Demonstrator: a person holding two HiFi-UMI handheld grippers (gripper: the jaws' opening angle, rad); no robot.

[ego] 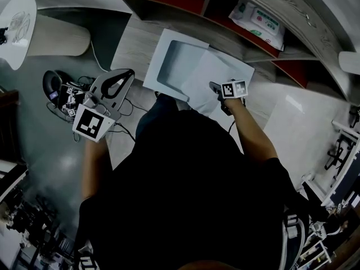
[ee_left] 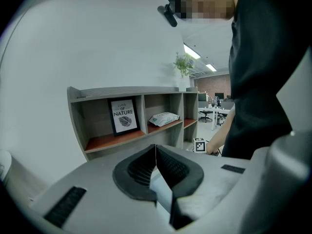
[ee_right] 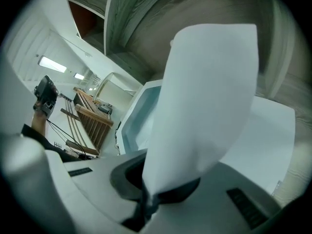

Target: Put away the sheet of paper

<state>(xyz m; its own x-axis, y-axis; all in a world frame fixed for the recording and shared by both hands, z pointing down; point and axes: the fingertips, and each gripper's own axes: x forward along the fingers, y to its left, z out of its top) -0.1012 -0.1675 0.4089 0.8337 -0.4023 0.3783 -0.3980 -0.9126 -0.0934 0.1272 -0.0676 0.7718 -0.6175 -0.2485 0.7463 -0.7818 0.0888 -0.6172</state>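
Observation:
A white sheet of paper (ego: 216, 72) lies tilted over the right side of a shallow white tray (ego: 163, 75) on the pale wooden floor. My right gripper (ego: 215, 87) is shut on the sheet's near edge. In the right gripper view the paper (ee_right: 204, 96) curves up from the right gripper (ee_right: 151, 194) and hides much of the scene ahead, with the tray (ee_right: 139, 118) below it to the left. My left gripper (ego: 128, 75) hangs left of the tray, away from it. In its own view the left gripper (ee_left: 156, 155) has its pads meeting with nothing between them.
A low grey shelf unit with red boards runs along the wall beyond the tray, holding a pack of wipes (ego: 259, 18) and a framed print (ee_left: 123, 116). Cables and small devices (ego: 62, 94) lie on the dark floor at the left. A white round seat (ego: 17, 21) stands far left.

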